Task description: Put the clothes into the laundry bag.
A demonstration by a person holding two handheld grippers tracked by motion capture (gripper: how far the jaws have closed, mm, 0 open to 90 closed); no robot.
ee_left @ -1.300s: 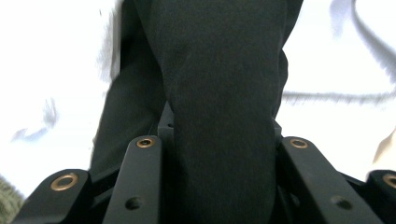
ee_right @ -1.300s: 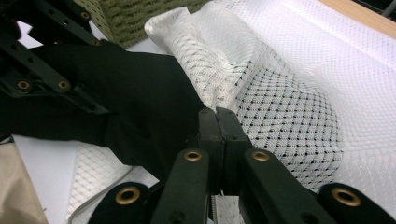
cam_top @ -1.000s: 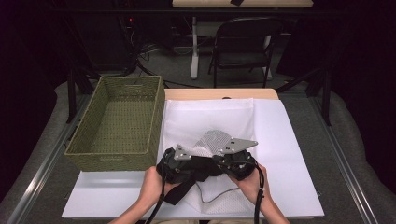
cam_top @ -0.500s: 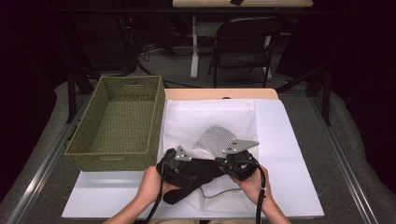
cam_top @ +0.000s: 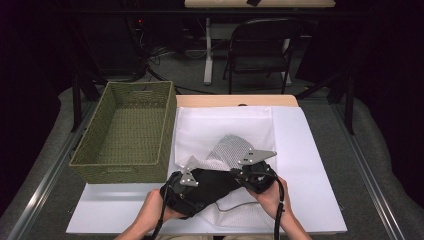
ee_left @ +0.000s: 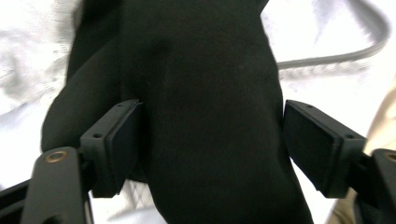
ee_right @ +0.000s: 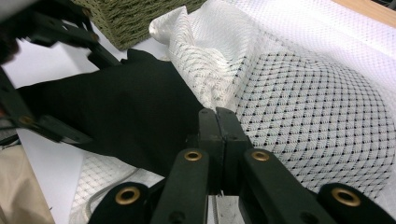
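Just right of the wicker basket, my left claw has just been opening; its pads stand wide around the black cloth, which lies over the white mesh bag. Farther right, my right claw is clamped tight on the cloth's edge.

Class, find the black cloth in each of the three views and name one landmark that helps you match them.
High view: the black cloth lies at the bottom centre, between the two hands.
Left gripper view: the black cloth runs down the middle, between the open pads.
Right gripper view: the black cloth sits left of centre, beyond the shut tongs.
Shared landmark: the white mesh bag beneath it.
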